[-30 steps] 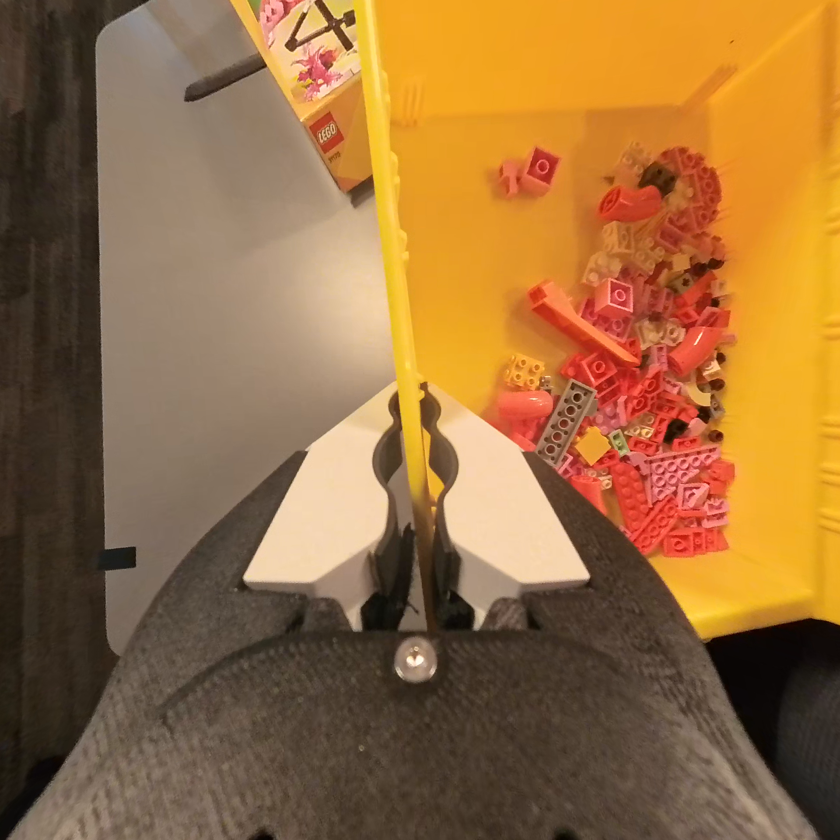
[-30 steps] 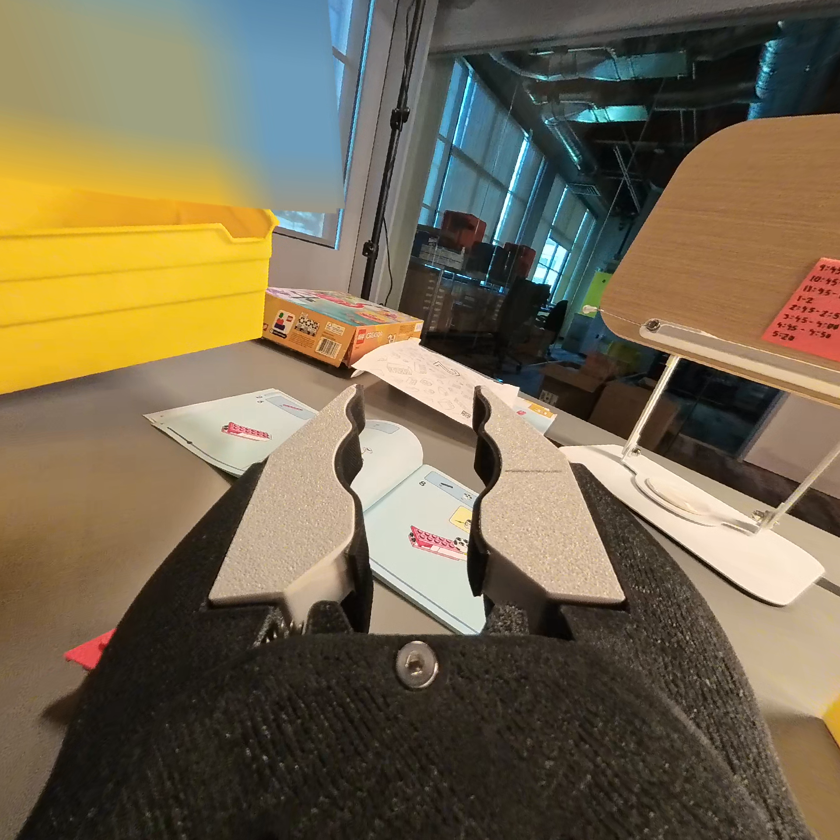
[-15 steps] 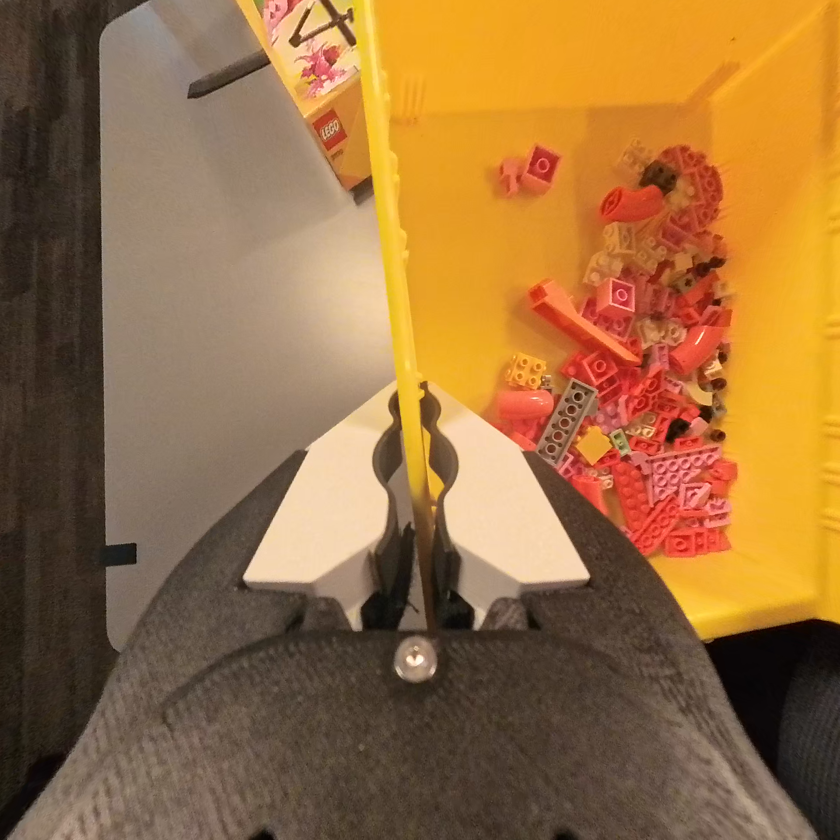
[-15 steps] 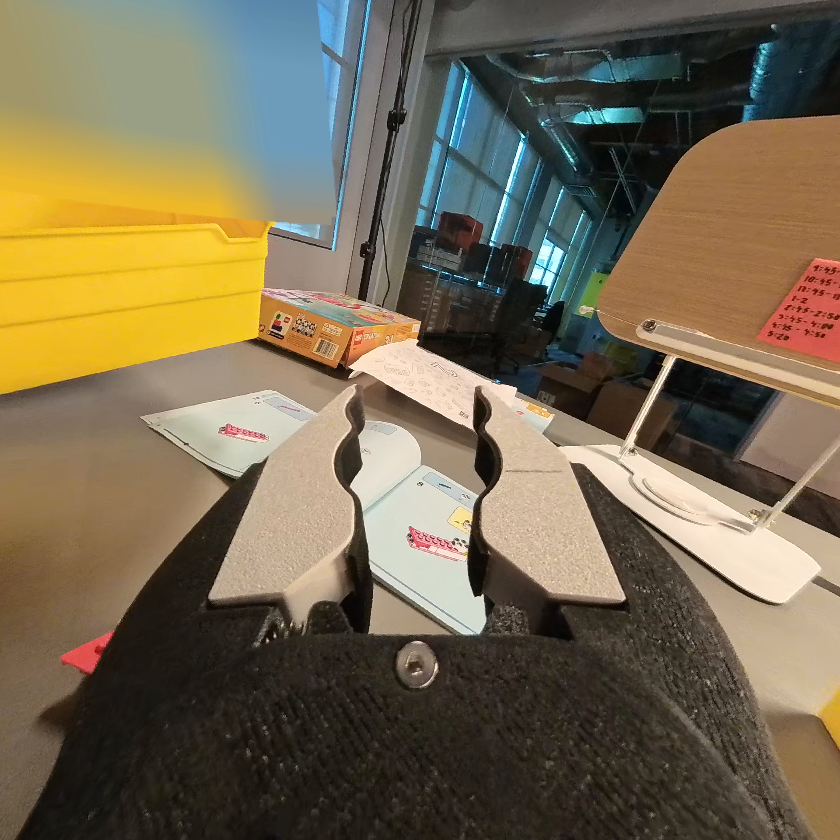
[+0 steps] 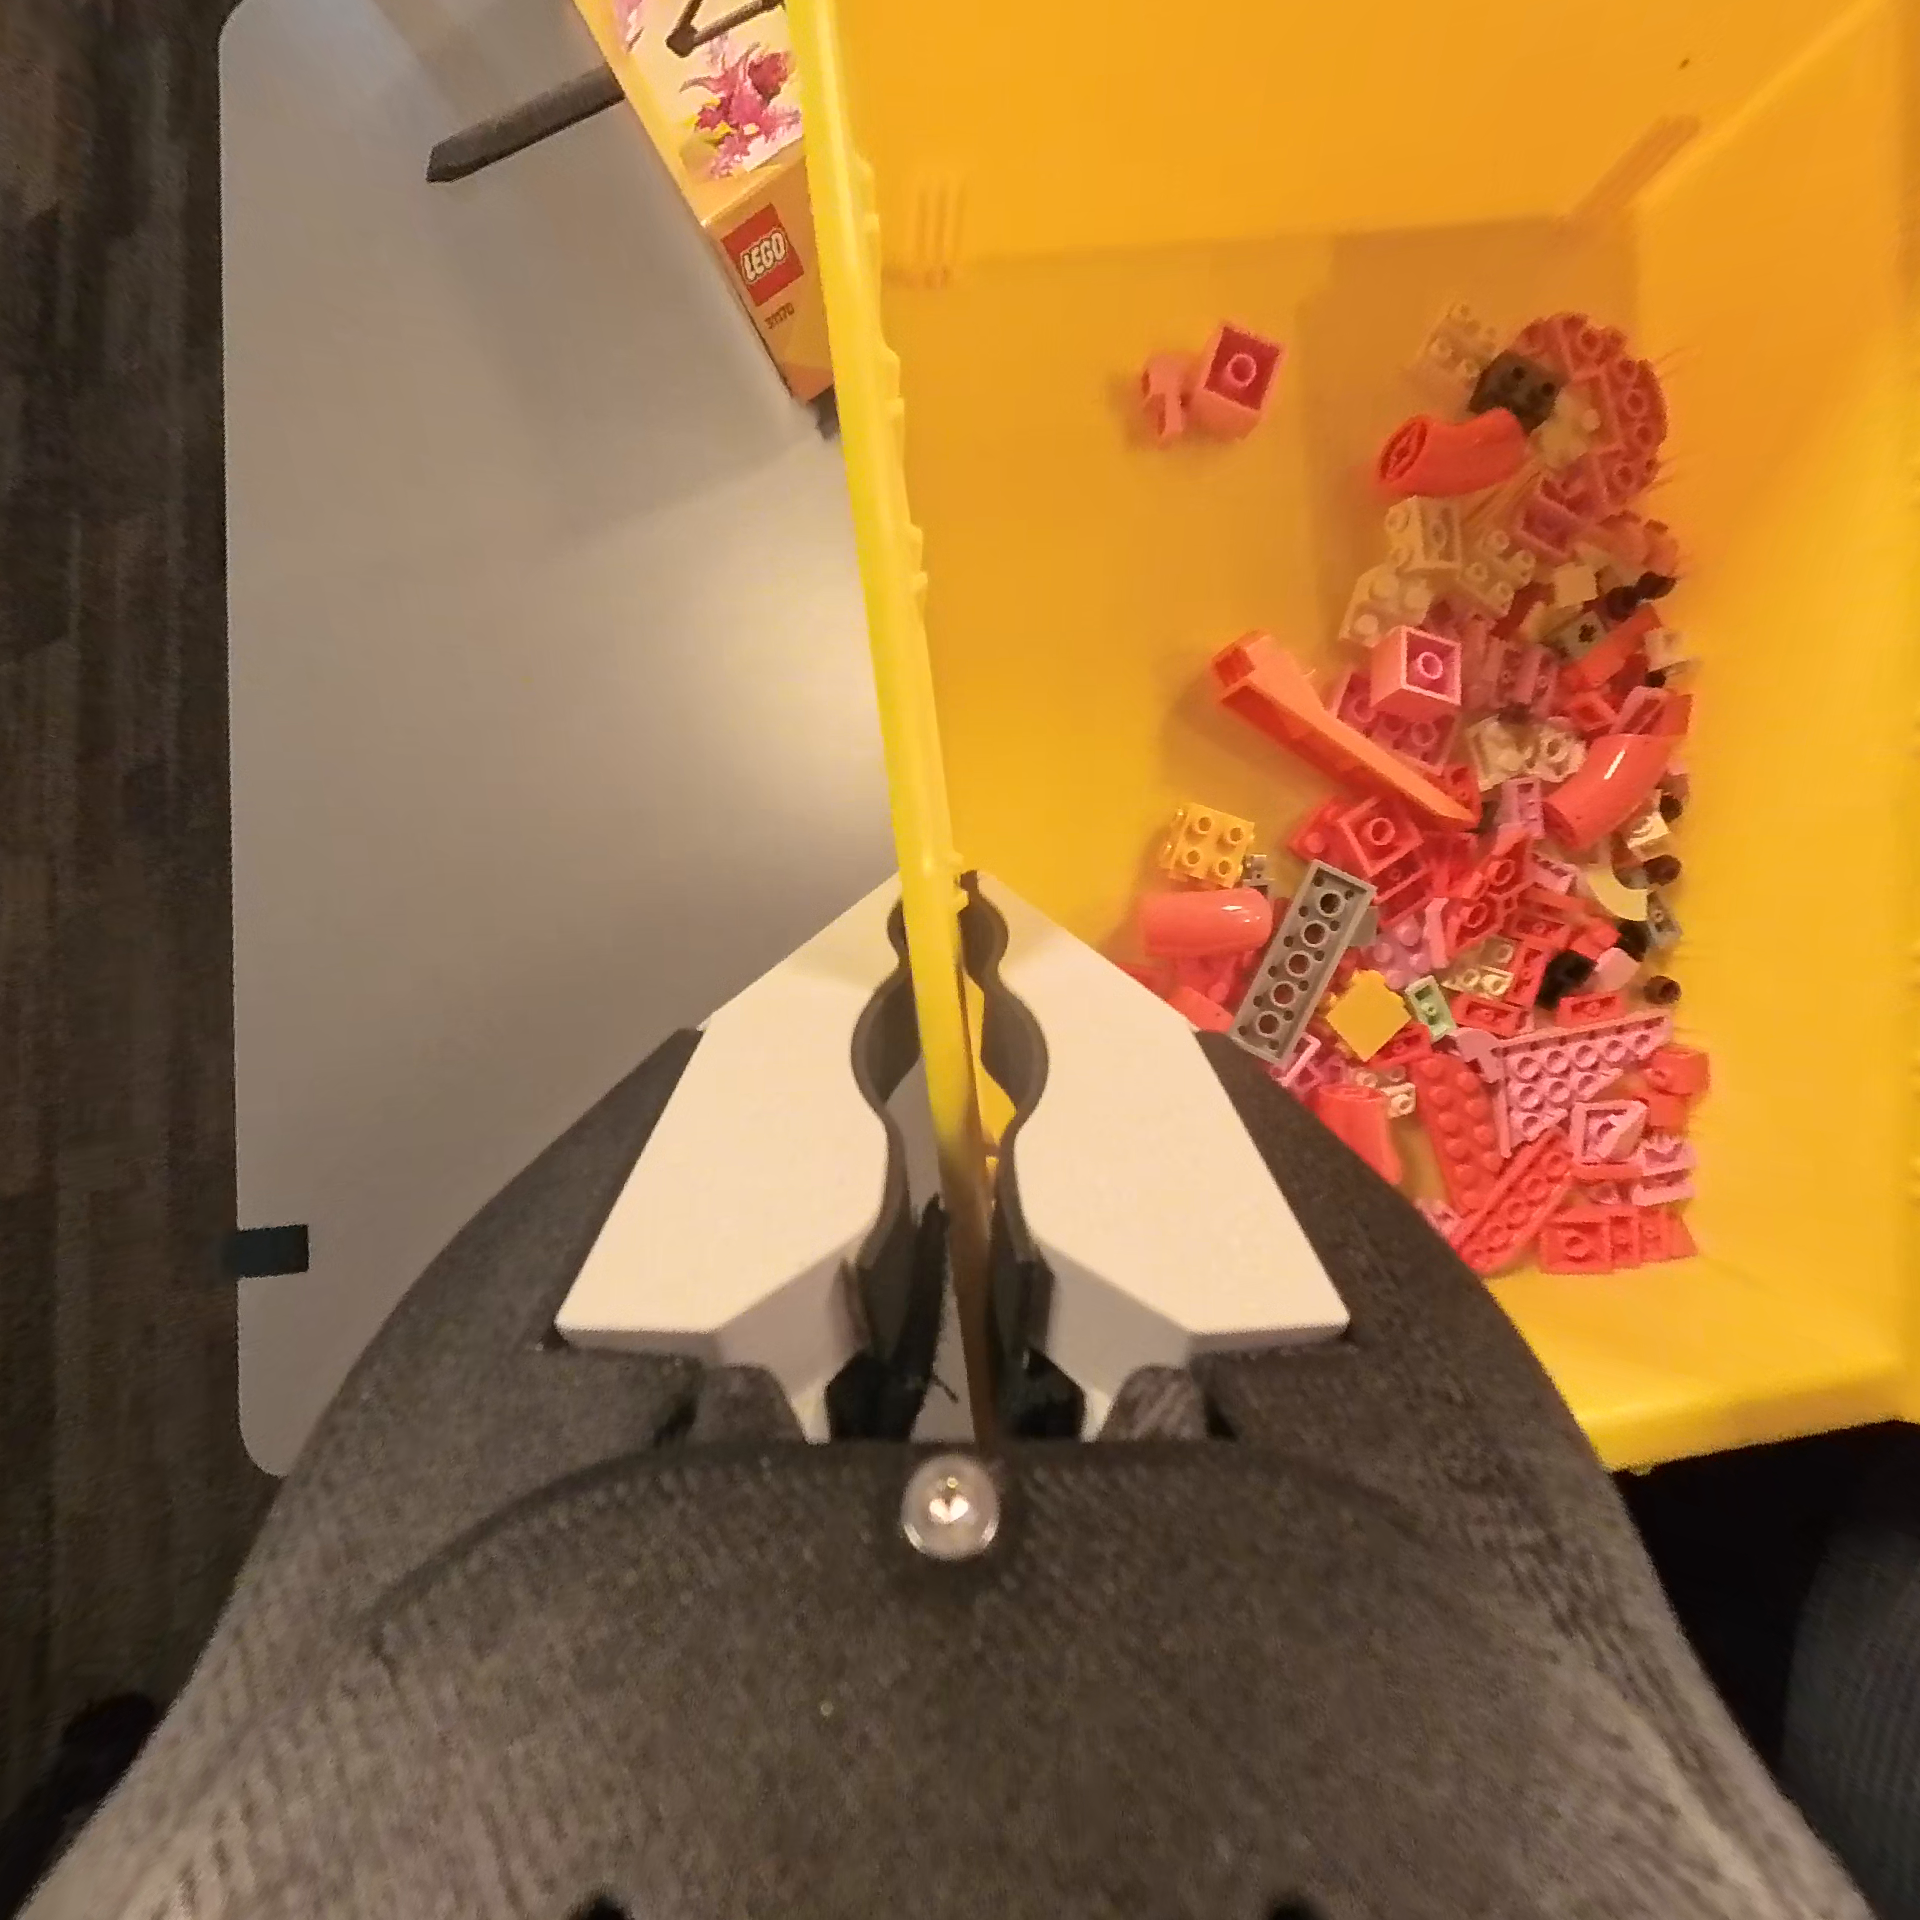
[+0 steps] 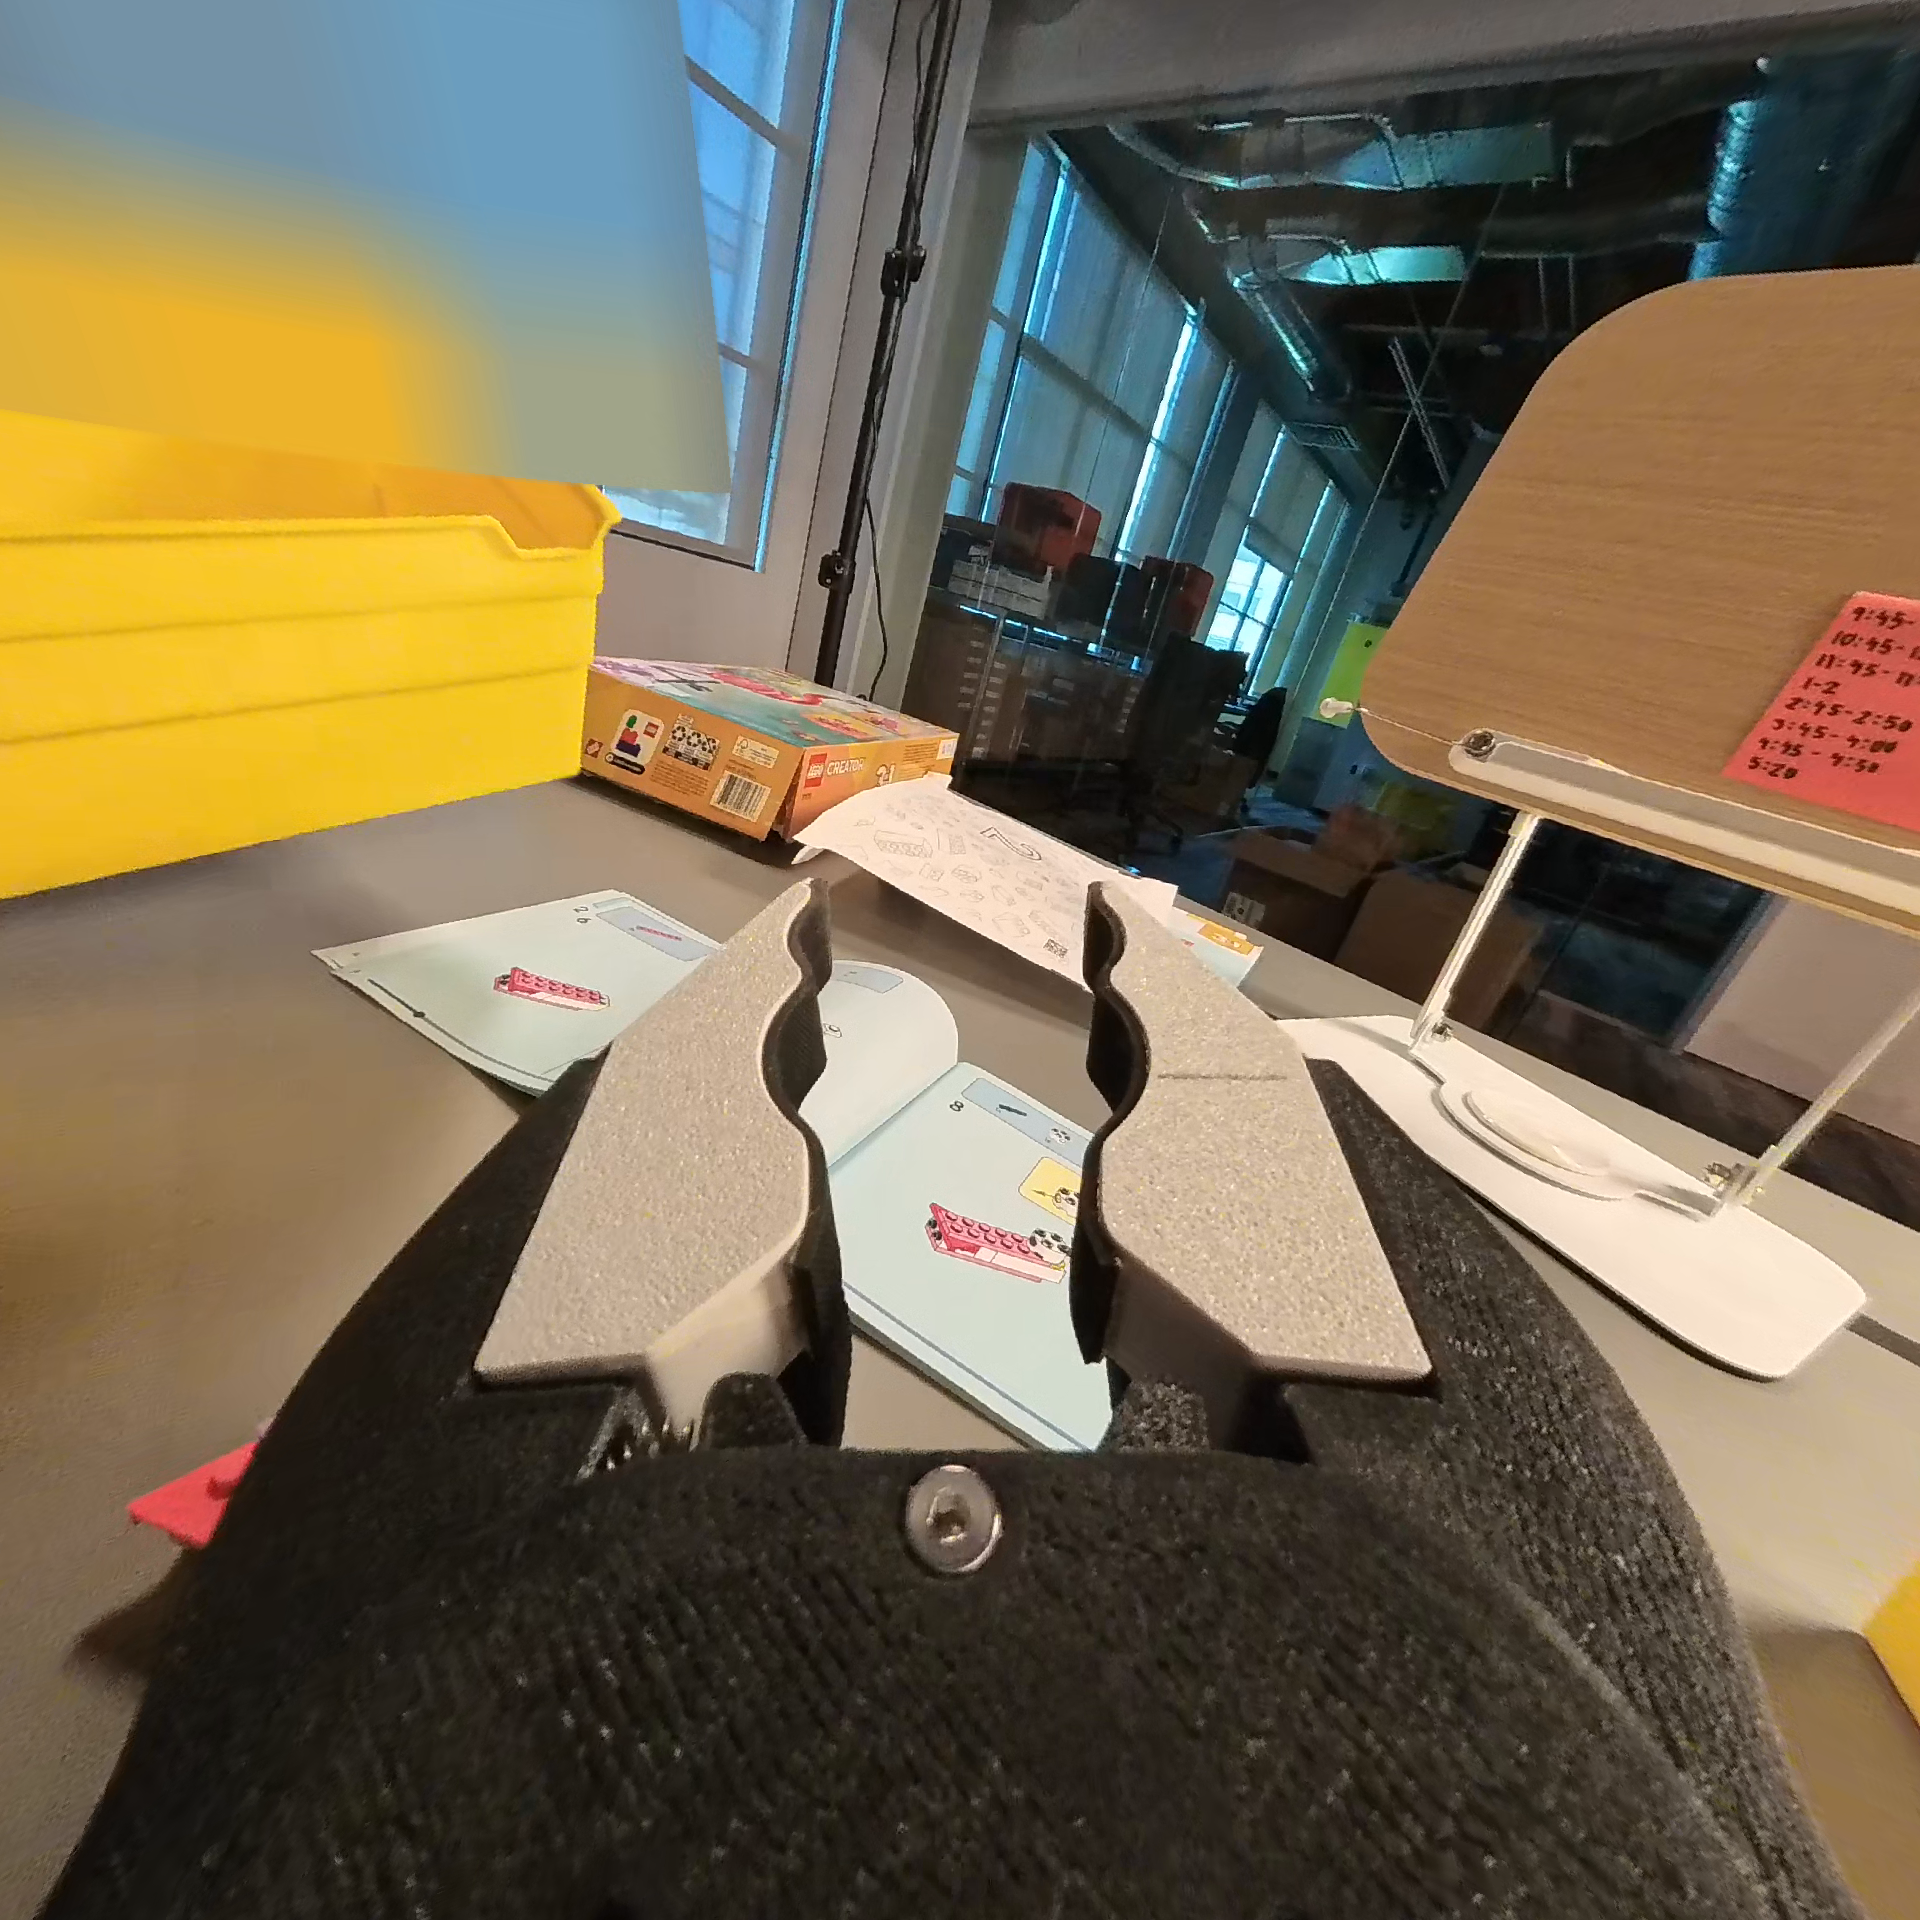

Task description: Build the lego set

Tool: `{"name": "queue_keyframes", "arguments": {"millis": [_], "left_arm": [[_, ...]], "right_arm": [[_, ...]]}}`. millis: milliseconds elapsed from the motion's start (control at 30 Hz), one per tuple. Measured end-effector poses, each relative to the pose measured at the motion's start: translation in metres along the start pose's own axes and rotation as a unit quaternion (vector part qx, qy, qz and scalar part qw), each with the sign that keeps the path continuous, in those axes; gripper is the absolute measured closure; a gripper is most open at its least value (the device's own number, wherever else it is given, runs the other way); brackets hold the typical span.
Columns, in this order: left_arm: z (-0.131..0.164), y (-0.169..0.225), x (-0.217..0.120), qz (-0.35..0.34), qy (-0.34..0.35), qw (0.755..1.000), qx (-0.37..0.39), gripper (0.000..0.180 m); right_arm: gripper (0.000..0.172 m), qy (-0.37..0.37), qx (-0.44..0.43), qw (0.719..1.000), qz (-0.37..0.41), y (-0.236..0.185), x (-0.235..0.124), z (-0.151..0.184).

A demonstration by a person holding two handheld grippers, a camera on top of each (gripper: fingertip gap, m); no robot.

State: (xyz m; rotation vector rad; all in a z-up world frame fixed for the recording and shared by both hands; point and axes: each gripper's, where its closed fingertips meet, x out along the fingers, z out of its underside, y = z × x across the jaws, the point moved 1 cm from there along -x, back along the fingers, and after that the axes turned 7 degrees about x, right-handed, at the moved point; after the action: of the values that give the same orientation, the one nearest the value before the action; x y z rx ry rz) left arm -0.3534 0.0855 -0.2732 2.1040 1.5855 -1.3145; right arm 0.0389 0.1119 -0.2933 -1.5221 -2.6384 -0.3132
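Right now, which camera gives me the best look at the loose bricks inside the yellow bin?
The left wrist view. It looks down into the yellow bin, with the brick pile along its right side, while the left gripper is shut on the bin's wall. The right wrist view shows only the bin's outside, no bricks.

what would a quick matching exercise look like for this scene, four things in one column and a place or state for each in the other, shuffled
Things:
1. left gripper
2. right gripper
3. toy bricks
4. red note

Place or state:
a. piled inside the yellow bin
b. stuck on the tilted wooden board
c. open above an instruction booklet
d. clamped on the bin's thin side wall

Pairs: 1-d, 2-c, 3-a, 4-b
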Motion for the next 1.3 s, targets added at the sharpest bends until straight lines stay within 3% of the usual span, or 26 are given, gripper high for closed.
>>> {"name": "queue_keyframes", "arguments": {"millis": [800,1300], "left_arm": [[0.003,-0.001,0.004,-0.001,-0.008,1.0,0.002,0.177],[0.044,-0.039,0.024,-0.006,-0.07,0.997,-0.045,0.177]], "right_arm": [[0.125,0.0,-0.001,1.0,-0.005,-0.001,0.0,0.0],[0.126,0.0,0.0,1.0,-0.008,-0.001,0.001,0.0]]}}
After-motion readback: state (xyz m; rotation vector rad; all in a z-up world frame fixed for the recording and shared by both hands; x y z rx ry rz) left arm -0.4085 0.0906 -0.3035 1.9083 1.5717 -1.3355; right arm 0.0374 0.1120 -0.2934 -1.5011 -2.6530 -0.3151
